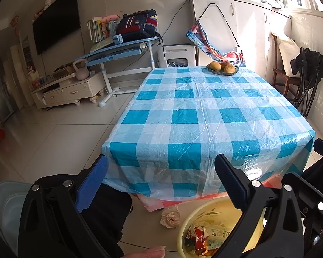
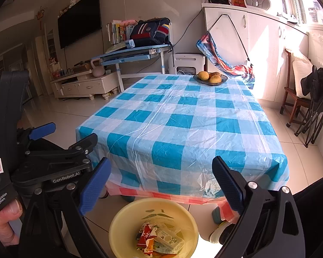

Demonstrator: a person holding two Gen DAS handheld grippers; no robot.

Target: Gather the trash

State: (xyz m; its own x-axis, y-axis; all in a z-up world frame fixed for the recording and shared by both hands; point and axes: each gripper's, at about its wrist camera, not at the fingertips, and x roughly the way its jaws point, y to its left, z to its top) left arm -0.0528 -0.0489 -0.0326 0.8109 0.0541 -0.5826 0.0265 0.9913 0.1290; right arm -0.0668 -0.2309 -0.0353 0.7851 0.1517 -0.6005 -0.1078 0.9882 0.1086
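Yellow plastic basin (image 2: pixel 118 232) is sitting on the floor just below the bench's (image 2: pixel 183 129) near edge, already holding several wrappers (image 2: pixel 155 240). Both the left claw (image 1: pixel 161 185) and the right claw (image 2: pixel 161 185) are hanging wide and empty above it. One crumpled wrapper (image 1: pixel 170 216) is lying on the floor beside the basin, so collecting seems nearly finished; next, the left claw would need lowering over that scrap and closing.

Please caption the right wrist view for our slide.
Open right tool above round yellow plastic basin of wrappers, before blue-checked plastic tablecloth.
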